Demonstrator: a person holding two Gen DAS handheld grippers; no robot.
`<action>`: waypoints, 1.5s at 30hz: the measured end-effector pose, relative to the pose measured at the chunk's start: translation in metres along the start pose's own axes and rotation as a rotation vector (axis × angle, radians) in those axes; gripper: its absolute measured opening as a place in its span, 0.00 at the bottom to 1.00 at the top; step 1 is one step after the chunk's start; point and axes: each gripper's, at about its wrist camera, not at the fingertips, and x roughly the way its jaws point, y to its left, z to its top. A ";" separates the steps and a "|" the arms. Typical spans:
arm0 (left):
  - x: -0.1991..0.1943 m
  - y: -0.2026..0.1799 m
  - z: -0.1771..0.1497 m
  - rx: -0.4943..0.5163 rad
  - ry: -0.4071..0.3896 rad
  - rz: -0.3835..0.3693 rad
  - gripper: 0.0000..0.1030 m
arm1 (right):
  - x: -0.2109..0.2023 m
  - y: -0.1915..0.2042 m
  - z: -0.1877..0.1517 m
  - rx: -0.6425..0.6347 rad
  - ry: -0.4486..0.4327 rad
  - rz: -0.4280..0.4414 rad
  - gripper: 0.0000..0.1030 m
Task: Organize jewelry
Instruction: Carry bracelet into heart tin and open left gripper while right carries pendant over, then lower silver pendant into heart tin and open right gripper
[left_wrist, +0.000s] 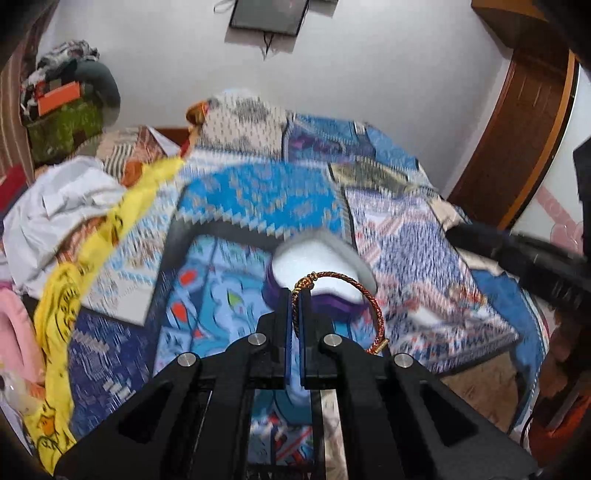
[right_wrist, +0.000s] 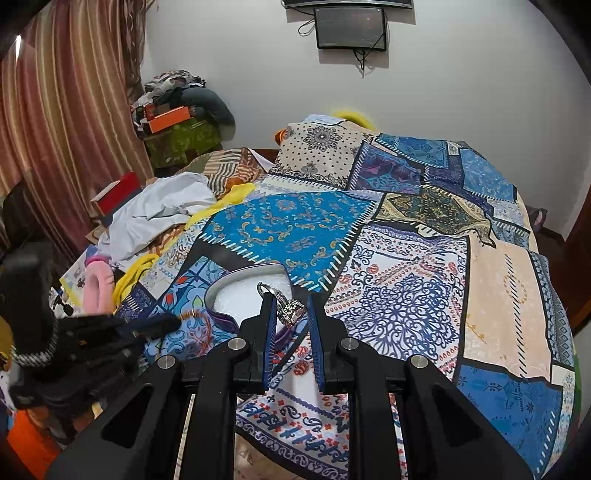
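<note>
Box (right_wrist: 236, 291) lies open on the patchwork bedspread (right_wrist: 406, 280), a purple-rimmed case with a grey lid standing behind it and a white lining inside. No jewelry shows on the white lining. The left gripper (left_wrist: 295, 295) is closed tight on a red-and-gold bangle (left_wrist: 369, 295), pinching it near its knotted end; the loop hangs out to the right of the pads, in front of the box (left_wrist: 321, 266). The right gripper (right_wrist: 291, 306) is nearly closed on a silver ring (right_wrist: 290, 312) with a stone setting, held between its blue pads just in front of the box's near rim. Clothes (right_wrist: 159, 210) lie heaped at the bed's left edge.
</note>
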 end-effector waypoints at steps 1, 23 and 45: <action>-0.001 0.000 0.005 0.005 -0.015 0.005 0.01 | 0.001 0.001 0.001 -0.003 0.001 0.002 0.15; 0.065 0.014 0.035 0.026 0.020 -0.035 0.01 | 0.057 0.011 0.014 0.012 0.091 0.061 0.15; 0.052 0.012 0.035 0.034 0.013 0.017 0.12 | 0.059 0.021 0.011 -0.021 0.123 0.057 0.25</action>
